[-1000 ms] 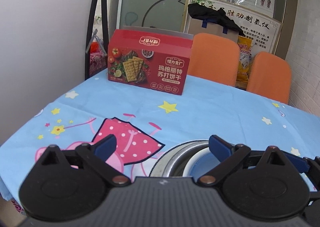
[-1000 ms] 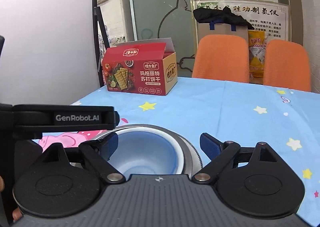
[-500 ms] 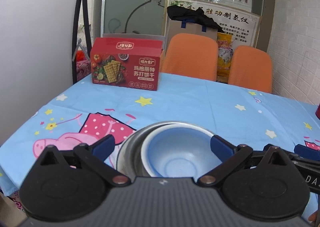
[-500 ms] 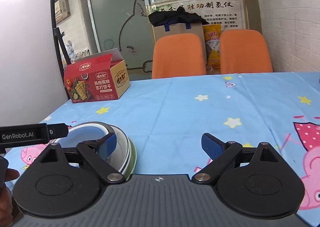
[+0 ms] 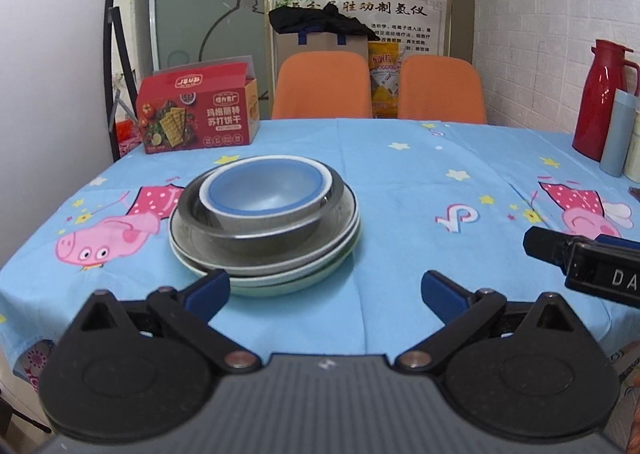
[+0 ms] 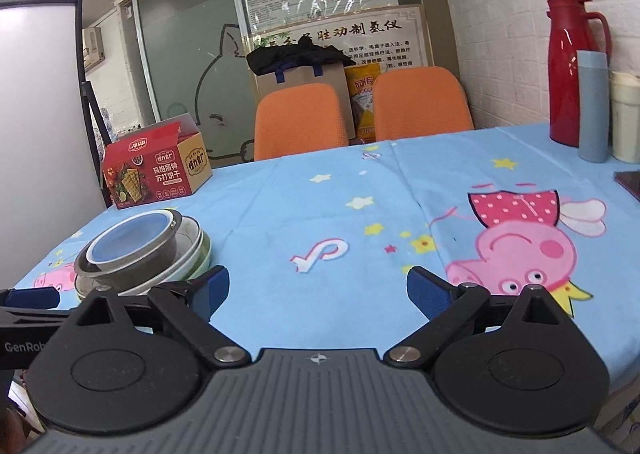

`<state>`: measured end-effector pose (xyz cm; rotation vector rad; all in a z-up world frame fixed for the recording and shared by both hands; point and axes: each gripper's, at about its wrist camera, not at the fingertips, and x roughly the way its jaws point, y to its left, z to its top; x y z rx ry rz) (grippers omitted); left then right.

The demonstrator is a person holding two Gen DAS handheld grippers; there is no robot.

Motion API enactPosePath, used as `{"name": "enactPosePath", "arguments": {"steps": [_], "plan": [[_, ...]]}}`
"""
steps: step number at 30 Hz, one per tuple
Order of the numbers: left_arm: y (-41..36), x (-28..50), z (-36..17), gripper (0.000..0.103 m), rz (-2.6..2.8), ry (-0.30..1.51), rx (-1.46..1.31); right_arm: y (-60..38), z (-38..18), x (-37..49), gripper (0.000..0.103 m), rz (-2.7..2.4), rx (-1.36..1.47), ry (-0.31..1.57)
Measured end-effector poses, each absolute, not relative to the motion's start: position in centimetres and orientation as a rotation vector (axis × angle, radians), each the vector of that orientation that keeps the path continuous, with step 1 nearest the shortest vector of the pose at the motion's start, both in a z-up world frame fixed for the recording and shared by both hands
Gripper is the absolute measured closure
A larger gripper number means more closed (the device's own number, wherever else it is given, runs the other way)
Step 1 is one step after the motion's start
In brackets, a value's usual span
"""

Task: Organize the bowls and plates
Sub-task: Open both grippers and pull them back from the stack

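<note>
A stack stands on the blue tablecloth: a blue-lined white bowl (image 5: pixel 262 190) sits in a steel bowl (image 5: pixel 256 232), which sits on pale green plates (image 5: pixel 280 278). The stack also shows at the left in the right wrist view (image 6: pixel 140 250). My left gripper (image 5: pixel 325 294) is open and empty, just short of the stack's near edge. My right gripper (image 6: pixel 318 288) is open and empty over bare cloth to the right of the stack. Its body shows at the right in the left wrist view (image 5: pixel 584 262).
A red cracker box (image 5: pixel 198 116) stands at the far left of the table. A red thermos (image 6: pixel 572 70), a blue tumbler (image 6: pixel 594 106) and a cream cup (image 6: pixel 626 116) stand at the far right. Two orange chairs (image 5: pixel 320 86) stand behind the table.
Both grippers have pulled back and up from the stack, so the whole stack now shows. The right gripper has also swung to the right, away from the bowls.
</note>
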<state>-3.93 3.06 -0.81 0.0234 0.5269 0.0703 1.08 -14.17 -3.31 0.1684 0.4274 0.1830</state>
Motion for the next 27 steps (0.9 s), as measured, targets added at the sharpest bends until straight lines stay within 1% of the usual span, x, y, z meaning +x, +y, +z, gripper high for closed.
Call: {"name": "enactPosePath", "arguments": {"steps": [6, 14, 21, 27], "plan": [[2.5, -6.1, -2.0, 0.002, 0.073, 0.519, 0.053, -14.3, -4.9, -0.5, 0.0, 0.209, 0.188, 0.458], [2.1, -8.7, -2.0, 0.002, 0.07, 0.491, 0.053, -14.3, -5.7, -2.5, 0.0, 0.228, 0.179, 0.484], [1.7, -12.7, -0.7, 0.002, 0.082, 0.397, 0.071, -14.3, -4.5, -5.7, 0.0, 0.241, 0.162, 0.423], [1.7, -14.1, 0.4, 0.002, 0.072, 0.329, 0.071, -13.6, -3.4, -6.5, 0.0, 0.262, 0.142, 0.379]]}}
